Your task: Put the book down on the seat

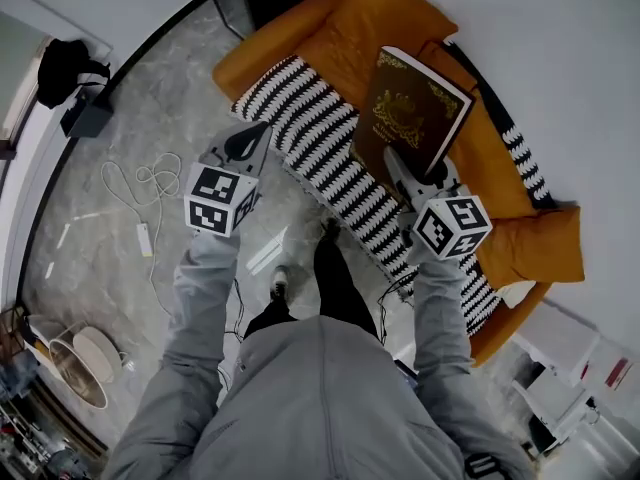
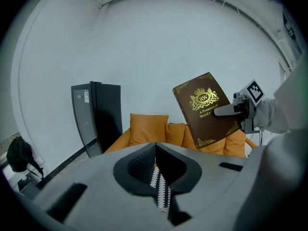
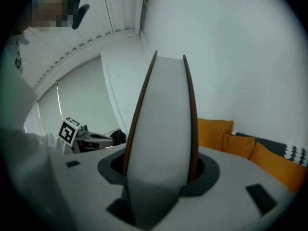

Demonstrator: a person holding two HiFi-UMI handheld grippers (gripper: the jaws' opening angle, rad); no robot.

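Right hand-held gripper clamps a thick brown book — gold-crested cover, white pages.

Brown book (gilt-patterned), orange seat

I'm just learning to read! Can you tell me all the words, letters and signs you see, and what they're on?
"RW": in the gold crest on the brown book.
"A Treasury of": gold letters under the crest.
"World's": the next line; the rest of it is covered.
Labels on the dark cabinet: too small to read.
Marker cubes: only black-and-white squares, no words.
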